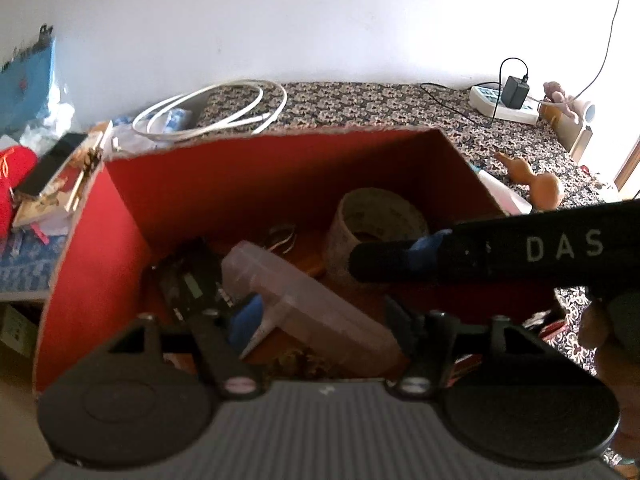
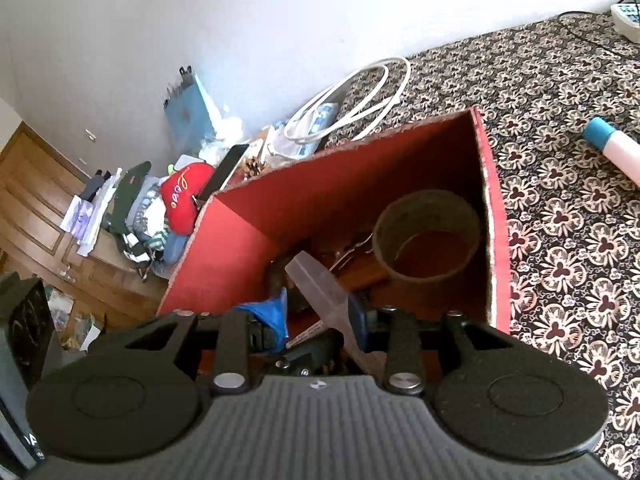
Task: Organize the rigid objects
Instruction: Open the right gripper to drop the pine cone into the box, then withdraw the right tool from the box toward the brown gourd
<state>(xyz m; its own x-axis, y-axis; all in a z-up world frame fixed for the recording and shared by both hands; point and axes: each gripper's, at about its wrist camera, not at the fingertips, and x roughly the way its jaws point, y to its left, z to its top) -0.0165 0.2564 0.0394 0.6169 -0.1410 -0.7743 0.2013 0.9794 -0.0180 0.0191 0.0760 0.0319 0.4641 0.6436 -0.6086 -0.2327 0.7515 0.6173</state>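
- We judge a placing step to be at its end: the clear case (image 1: pixel 304 292) lies slanted inside the red box (image 1: pixel 248 184), beside a tape roll (image 1: pixel 376 216) and a dark gadget (image 1: pixel 188 284).
- The left gripper (image 1: pixel 324 316) hangs over the box's near side with its fingers spread. The case lies between and below them, and no pad seems to press on it.
- The right gripper (image 2: pixel 318 316) also points into the box, above the roll. Its fingers stand apart, and the case shows in the gap close to the right-hand pad. We cannot tell whether that pad touches it, but nothing looks pinched.
- Things remain outside: a white bottle (image 2: pixel 616 144) with a blue cap and a gourd (image 1: pixel 532 180), both on the patterned cloth (image 2: pixel 560 240) to the right of the box.
- Next, in our view, both grippers lift clear of the box walls. The right one, being nearer, goes for the bottle with its fingers wide across the round body so it does not roll away.
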